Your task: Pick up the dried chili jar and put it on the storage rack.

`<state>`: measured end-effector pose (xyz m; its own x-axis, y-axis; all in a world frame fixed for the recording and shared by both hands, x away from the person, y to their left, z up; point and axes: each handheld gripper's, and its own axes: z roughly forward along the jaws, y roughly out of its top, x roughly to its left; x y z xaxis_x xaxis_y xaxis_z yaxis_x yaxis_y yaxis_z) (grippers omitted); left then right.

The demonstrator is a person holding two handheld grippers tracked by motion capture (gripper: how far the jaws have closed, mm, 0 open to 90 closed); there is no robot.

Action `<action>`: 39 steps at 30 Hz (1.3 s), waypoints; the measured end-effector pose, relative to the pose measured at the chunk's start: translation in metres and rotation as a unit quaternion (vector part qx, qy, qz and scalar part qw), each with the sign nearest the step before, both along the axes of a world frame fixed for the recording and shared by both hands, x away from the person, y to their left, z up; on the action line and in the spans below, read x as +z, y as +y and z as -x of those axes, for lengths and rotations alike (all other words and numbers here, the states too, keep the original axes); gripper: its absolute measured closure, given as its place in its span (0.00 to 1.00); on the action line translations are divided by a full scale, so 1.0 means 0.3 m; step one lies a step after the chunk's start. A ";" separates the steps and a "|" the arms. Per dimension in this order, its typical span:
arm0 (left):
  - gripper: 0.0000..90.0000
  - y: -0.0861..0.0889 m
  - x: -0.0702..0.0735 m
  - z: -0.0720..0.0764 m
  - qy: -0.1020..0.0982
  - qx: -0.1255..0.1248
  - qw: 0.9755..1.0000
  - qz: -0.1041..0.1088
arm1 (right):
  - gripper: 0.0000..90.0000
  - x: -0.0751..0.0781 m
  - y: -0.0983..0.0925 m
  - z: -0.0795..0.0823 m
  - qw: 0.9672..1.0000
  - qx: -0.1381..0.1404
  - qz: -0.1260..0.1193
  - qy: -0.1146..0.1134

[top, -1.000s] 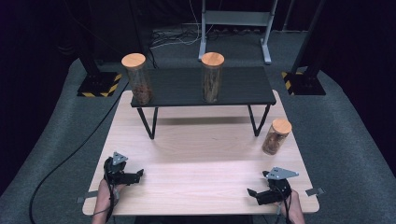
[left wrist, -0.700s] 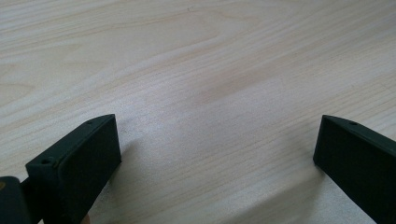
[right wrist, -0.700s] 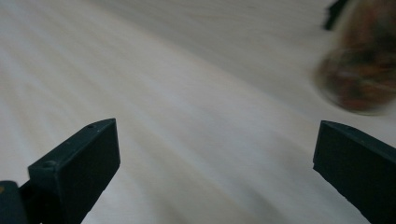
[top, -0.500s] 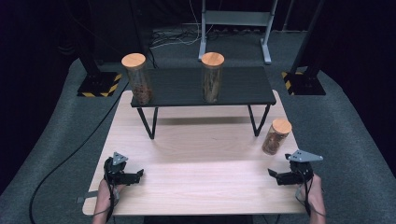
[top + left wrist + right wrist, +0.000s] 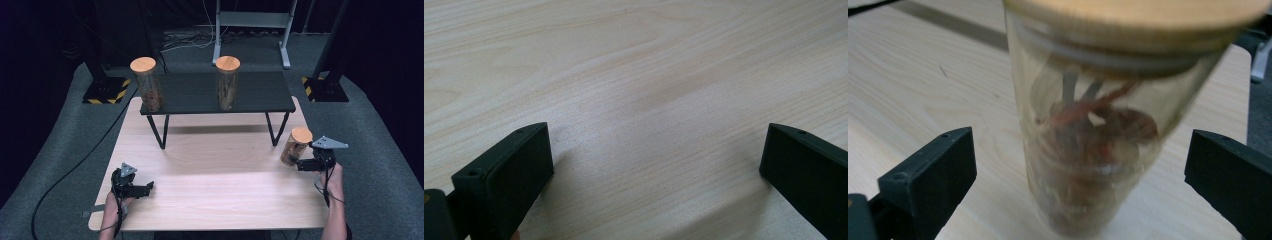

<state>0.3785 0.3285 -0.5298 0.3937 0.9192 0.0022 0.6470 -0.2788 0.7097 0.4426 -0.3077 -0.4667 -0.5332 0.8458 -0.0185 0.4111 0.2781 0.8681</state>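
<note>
Left gripper (image 5: 142, 188): sitting at the lower left of the high view, low over the wooden table (image 5: 215, 175); a hand (image 5: 114, 210) is holding it from the bottom edge. In the left gripper view its jaws are standing wide apart at the lower corners of the frame, gripping nothing, with bare wood grain lying between them.

Right gripper (image 5: 300, 164): sitting at the right of the high view, a hand (image 5: 334, 176) coming up from the lower right. Its jaws are spread wide and are clasping nothing; the tips are pointing toward the frame's left, at the jar.

Jar on the table (image 5: 295, 146): standing upright near the table's right edge, right of centre in the high view, just beside the right gripper's tips. In the right gripper view the jar (image 5: 1098, 130) is rising through the middle of the frame between the two jaws, apart from both; reddish-brown contents are showing, blurred, under a wooden lid.

Black shelf (image 5: 260, 95): standing across the far half of the table, in the upper middle of the high view.

Left shelf jar (image 5: 146, 84): standing upright at the shelf's left end.

Middle shelf jar (image 5: 227, 82): standing upright near the shelf's centre.
</note>
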 end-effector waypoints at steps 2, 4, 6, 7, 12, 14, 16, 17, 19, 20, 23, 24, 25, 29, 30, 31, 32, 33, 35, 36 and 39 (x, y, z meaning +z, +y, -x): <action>0.00 0.000 0.000 0.000 0.000 0.000 1.000 0.000 | 0.00 0.000 0.006 -0.014 1.000 0.002 -0.003 -0.003; 0.00 0.000 0.000 0.000 0.000 0.000 1.000 0.000 | 0.00 -0.003 0.008 -0.025 1.000 0.004 -0.008 -0.006; 0.00 0.000 0.000 0.000 0.000 0.000 1.000 0.000 | 0.00 -0.006 0.007 -0.035 1.000 0.009 -0.017 -0.003; 0.00 0.000 0.000 0.000 0.000 0.000 1.000 0.000 | 0.00 -0.010 0.006 -0.044 1.000 0.006 -0.018 -0.003; 0.00 0.000 0.000 0.000 0.000 0.000 1.000 0.001 | 0.00 -0.022 0.008 -0.061 0.999 0.006 -0.035 -0.004; 0.00 0.000 0.000 -0.001 0.001 0.001 1.000 0.001 | 0.02 -0.036 0.019 -0.067 0.999 0.000 -0.034 -0.003; 0.00 0.000 0.000 -0.001 0.001 0.000 1.000 0.001 | 0.09 -0.045 0.026 -0.071 1.000 -0.013 -0.026 -0.003; 0.00 0.000 0.000 -0.001 0.001 0.000 1.000 0.001 | 0.09 -0.045 0.026 -0.071 1.000 -0.013 -0.026 -0.003; 0.00 0.000 0.000 -0.001 0.001 0.001 1.000 0.001 | 0.24 -0.050 0.030 -0.069 0.999 -0.027 -0.024 -0.009; 0.00 0.000 0.000 -0.001 0.001 0.001 1.000 0.001 | 0.26 -0.053 0.029 -0.067 0.999 -0.020 -0.030 -0.011; 0.00 0.000 0.000 -0.001 0.001 0.001 1.000 0.001 | 0.27 -0.058 0.032 -0.062 0.999 -0.027 -0.030 -0.022; 0.00 0.000 0.000 -0.001 0.001 0.001 1.000 0.001 | 0.27 -0.060 0.033 -0.061 0.999 -0.030 -0.033 -0.022; 0.00 0.000 0.000 -0.001 0.001 0.001 1.000 0.000 | 0.27 -0.061 0.034 -0.060 0.999 -0.031 -0.035 -0.025; 0.00 0.000 0.000 -0.002 0.001 0.001 1.000 0.000 | 0.27 -0.059 0.037 -0.059 0.999 -0.034 -0.033 -0.023; 0.00 0.000 0.000 -0.002 0.001 0.001 1.000 0.000 | 0.27 -0.059 0.038 -0.060 0.999 -0.034 -0.032 -0.024; 0.00 0.000 0.000 -0.002 0.001 0.001 1.000 0.000 | 0.27 -0.058 0.041 -0.059 0.999 -0.035 -0.033 -0.022; 0.00 0.000 0.000 -0.002 0.001 0.001 1.000 0.000 | 0.27 -0.058 0.043 -0.059 0.999 -0.036 -0.033 -0.022; 0.00 0.000 0.000 -0.002 0.001 0.001 1.000 0.000 | 0.27 -0.058 0.044 -0.059 0.999 -0.036 -0.033 -0.022; 0.00 0.000 0.000 -0.002 0.001 0.001 1.000 0.000 | 0.27 -0.056 0.046 -0.058 0.999 -0.037 -0.031 -0.022; 0.00 0.000 0.000 -0.002 0.001 0.001 1.000 0.000 | 0.27 -0.054 0.048 -0.057 0.999 -0.036 -0.030 -0.020; 0.00 0.000 0.000 -0.002 0.001 0.002 1.000 0.000 | 0.27 -0.045 0.053 -0.046 0.999 -0.024 -0.039 -0.026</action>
<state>0.3791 0.3284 -0.5298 0.3907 0.9205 0.0015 0.6495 -0.2768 0.7082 0.4562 -0.2919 -0.4800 -0.4918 0.8705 0.0212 0.3765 0.1906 0.9066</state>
